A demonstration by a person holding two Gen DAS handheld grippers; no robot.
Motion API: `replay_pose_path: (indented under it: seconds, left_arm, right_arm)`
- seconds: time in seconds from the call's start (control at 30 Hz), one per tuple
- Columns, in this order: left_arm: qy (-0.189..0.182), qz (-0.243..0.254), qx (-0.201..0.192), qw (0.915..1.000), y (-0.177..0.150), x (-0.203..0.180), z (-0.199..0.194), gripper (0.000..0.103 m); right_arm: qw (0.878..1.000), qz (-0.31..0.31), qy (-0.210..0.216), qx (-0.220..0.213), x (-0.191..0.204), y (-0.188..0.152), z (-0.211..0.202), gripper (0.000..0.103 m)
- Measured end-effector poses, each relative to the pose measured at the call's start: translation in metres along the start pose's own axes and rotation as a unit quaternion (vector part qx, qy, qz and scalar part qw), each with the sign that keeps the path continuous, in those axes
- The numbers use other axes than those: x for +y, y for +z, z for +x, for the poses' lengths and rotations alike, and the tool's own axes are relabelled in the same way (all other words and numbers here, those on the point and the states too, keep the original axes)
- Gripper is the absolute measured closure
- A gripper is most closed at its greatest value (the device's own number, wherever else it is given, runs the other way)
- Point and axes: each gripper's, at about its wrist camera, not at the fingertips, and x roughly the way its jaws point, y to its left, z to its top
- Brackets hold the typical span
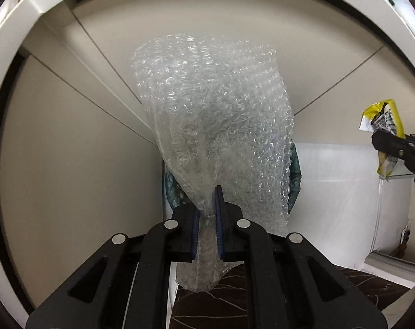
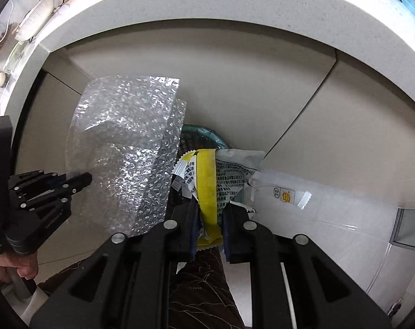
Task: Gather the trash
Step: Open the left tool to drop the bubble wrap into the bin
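Observation:
My left gripper [image 1: 209,205] is shut on a large sheet of clear bubble wrap [image 1: 215,115], which hangs down from the jaws toward a green-lined bin [image 1: 295,175] below. The same bubble wrap [image 2: 125,150] shows at the left of the right wrist view, with the left gripper [image 2: 78,179] beside it. My right gripper [image 2: 210,213] is shut on a yellow and silver snack wrapper [image 2: 207,186], held over the bin [image 2: 199,134]. In the left wrist view the wrapper [image 1: 383,126] and the right gripper [image 1: 383,141] sit at the far right edge.
A pale countertop edge [image 2: 235,8] curves overhead, with beige cabinet doors [image 2: 330,137] beneath it. Brushes and a dish [image 2: 34,19] lie on the counter at top left. A white panel [image 1: 339,192] stands by the bin. A brown patterned mat [image 2: 202,288] covers the floor.

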Motion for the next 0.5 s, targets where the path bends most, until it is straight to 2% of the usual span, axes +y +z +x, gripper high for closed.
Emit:
replay_pose_path:
  seconds: [0.17, 0.37, 0.47, 0.5]
  left_arm:
    - [0.007, 0.017, 0.008, 0.9998, 0.002, -0.007, 0.006, 0.092]
    - [0.006, 0.012, -0.002, 0.9999, 0.012, -0.003, -0.002, 0.076]
    - [0.003, 0.009, -0.007, 0.9999, 0.001, -0.005, -0.01, 0.07]
    - [0.002, 0.008, -0.009, 0.9999, 0.002, -0.004, -0.012, 0.064]
  right_arm:
    - [1.0, -0.002, -0.005, 0.003, 0.009, 0.001, -0.003, 0.09]
    - [1.0, -0.003, -0.007, 0.005, 0.01, 0.004, -0.006, 0.09]
    - [1.0, -0.002, -0.007, 0.007, 0.009, 0.004, -0.005, 0.09]
    - [1.0, -0.002, -0.006, 0.007, 0.009, 0.005, -0.005, 0.09]
